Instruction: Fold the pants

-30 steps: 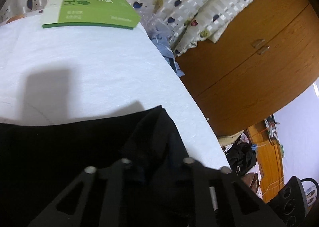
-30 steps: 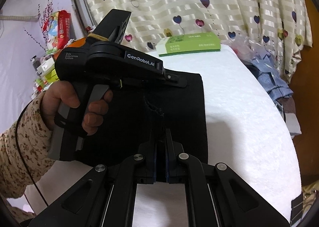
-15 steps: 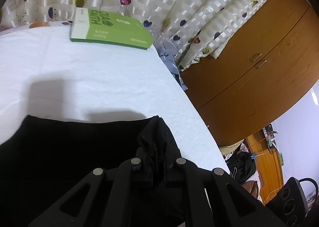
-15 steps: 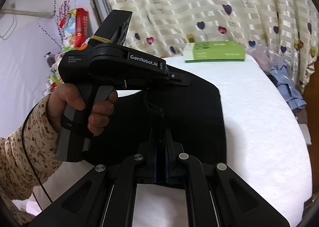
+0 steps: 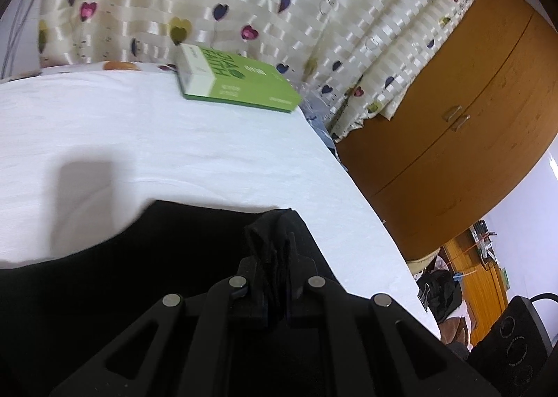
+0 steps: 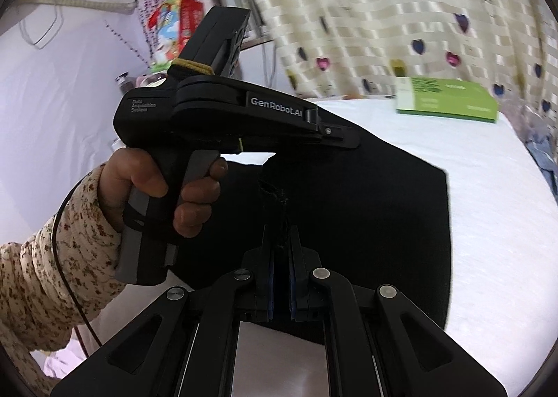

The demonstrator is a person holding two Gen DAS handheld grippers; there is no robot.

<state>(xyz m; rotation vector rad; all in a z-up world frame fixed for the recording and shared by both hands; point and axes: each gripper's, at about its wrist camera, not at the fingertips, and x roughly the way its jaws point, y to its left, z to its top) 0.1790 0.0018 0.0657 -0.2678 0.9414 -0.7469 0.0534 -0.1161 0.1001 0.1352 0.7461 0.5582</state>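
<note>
Both grippers pinch bunched edges of the black pants (image 6: 366, 208), which lie on the white-covered table (image 5: 174, 152). The left gripper (image 5: 275, 278) has its fingers pressed together on a gathered corner near the table's right edge; the right gripper (image 6: 279, 254) clamps a fold at the near edge. The step in hand appears to be carrying the gripped edge over toward the far side, where a green box (image 6: 450, 104) sits. The next move calls for level, matched travel, then laying the edge flat before release.
</note>
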